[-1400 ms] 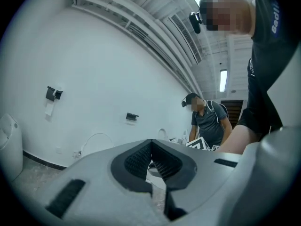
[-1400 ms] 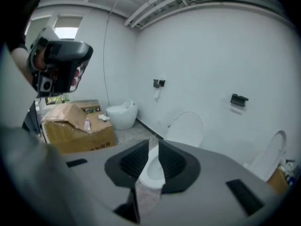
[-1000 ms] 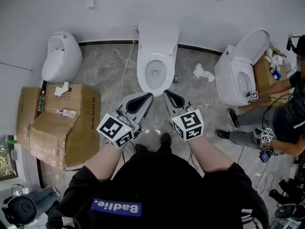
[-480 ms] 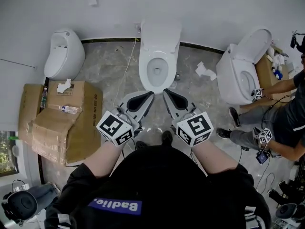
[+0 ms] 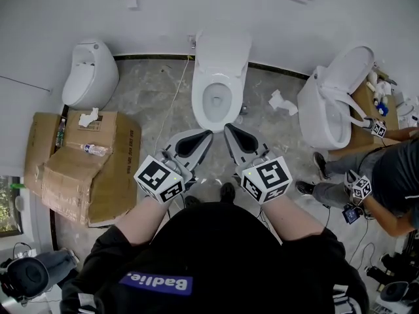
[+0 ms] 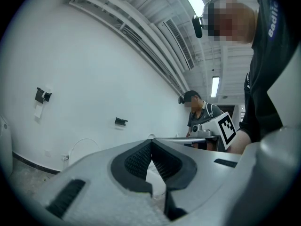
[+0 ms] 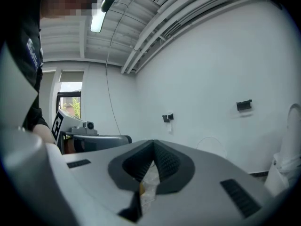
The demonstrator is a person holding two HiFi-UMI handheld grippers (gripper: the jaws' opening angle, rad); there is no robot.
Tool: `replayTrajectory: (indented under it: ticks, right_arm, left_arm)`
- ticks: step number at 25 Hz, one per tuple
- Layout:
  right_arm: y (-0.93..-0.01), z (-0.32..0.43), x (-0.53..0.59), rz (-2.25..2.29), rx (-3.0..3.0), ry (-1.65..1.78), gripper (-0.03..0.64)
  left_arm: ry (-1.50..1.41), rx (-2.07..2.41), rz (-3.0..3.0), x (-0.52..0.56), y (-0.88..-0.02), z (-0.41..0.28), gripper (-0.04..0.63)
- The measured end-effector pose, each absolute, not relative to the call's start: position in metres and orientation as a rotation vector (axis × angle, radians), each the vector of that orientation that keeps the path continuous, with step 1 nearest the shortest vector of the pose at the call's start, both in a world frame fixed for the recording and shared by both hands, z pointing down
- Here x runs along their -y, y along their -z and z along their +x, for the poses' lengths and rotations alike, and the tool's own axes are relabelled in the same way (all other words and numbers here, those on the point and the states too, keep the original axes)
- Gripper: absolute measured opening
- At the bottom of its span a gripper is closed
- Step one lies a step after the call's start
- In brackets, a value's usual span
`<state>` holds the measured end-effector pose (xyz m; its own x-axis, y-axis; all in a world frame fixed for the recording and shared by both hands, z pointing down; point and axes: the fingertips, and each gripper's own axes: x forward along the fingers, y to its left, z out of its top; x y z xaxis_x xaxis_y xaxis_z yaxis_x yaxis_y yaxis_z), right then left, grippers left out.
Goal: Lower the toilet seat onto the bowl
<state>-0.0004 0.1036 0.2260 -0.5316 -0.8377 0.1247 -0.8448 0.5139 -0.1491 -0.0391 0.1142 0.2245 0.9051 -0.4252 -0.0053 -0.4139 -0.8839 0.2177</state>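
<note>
Right tool (image 5: 229, 129) has risen slightly; like the left tool (image 5: 204, 135) it is pressed together, empty; the upright toilet seat (image 5: 221, 50) stands straight ahead.

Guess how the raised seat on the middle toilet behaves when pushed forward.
Probably stiff: the raised seat reads as one rigid white panel leaning back toward the wall. Hinged behind the bowl, it would likely swing down, not slide, and may drop fast past upright. Looks glossy, so a push could slip.
</note>
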Motion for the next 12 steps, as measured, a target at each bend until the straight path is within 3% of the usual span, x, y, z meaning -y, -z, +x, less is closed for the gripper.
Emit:
replayTrajectory:
  ticks: [12]
  right_arm:
    - [-0.2254,-0.0006,-0.1071,1.511,2.698,-0.296,0.026]
  left_arm:
    - [0.091,0.64,2.855,-0.1139,-0.223,-0.0379,0.015]
